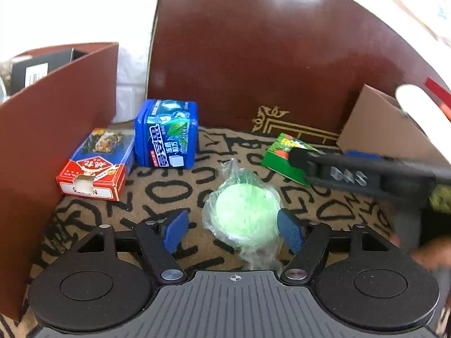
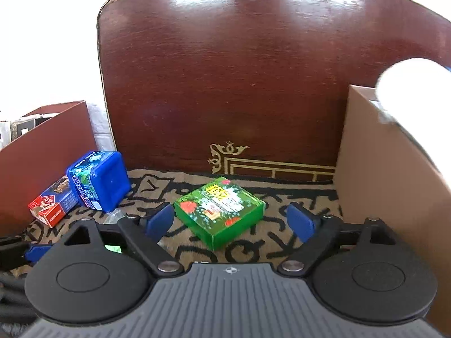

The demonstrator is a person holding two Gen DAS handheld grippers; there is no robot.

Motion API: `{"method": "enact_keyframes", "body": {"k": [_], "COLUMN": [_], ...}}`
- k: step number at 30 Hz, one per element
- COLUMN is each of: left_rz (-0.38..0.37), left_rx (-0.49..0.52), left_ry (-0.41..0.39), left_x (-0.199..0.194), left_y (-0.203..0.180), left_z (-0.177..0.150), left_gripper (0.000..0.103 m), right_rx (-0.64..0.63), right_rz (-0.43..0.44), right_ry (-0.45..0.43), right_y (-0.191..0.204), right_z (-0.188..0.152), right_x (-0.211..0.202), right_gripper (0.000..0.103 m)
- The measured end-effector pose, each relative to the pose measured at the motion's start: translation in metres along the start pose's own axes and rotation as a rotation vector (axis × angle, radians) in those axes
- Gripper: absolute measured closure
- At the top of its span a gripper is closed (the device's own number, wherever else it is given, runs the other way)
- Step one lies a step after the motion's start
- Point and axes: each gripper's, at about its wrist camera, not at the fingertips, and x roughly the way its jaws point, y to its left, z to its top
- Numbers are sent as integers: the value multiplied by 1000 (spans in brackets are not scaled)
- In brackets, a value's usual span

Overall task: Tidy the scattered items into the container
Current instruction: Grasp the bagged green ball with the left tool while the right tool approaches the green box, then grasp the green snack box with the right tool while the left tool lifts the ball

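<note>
A pale green round item in clear plastic wrap [image 1: 245, 214] lies on the letter-patterned floor of the container [image 1: 169, 191]. It sits between the blue pads of my left gripper [image 1: 234, 232], which is open; neither pad presses on it. A green box [image 2: 220, 211] lies flat in front of my right gripper [image 2: 230, 222], whose pads stand wide open on either side of it. A blue box [image 1: 166, 135] stands at the back left. Beside it lies a red and blue carton [image 1: 95, 171]. One black finger [image 1: 338, 171] of the right gripper reaches over the green box [image 1: 277, 152].
A brown wall [image 1: 56, 126] closes the left side, a tall glossy dark-red panel [image 1: 253, 56] the back, and a cardboard wall [image 2: 380, 169] the right. A blurred white shape [image 2: 417, 90] hangs at the upper right. A black box [image 1: 28, 73] stands beyond the left wall.
</note>
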Motion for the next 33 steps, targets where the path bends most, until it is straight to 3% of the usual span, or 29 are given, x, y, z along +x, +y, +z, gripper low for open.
{"method": "enact_keyframes", "body": {"k": [6, 11, 20, 25, 28, 33], "left_rz": [47, 89, 89, 57, 23, -11], "left_rx": [113, 109, 27, -54, -121, -205], "left_ry": [-19, -24, -3, 41, 70, 106], "left_x": [7, 15, 0, -26, -45, -79], "left_y": [-15, -14, 2, 16, 27, 38], "left_z": [-2, 0, -2, -12, -24, -49], "left_gripper": [18, 31, 60, 85, 92, 93], "right_rx": [-52, -57, -7, 20, 24, 11], "right_rz": [18, 8, 2, 58, 86, 116], "right_ry": [32, 62, 112, 130, 148, 175], "right_y": [9, 10, 3, 6, 11, 18], "right_z": [3, 1, -11, -30, -45, -67], "right_x": [28, 35, 2, -40, -64, -102], "right_gripper": [11, 17, 17, 17, 21, 27]}}
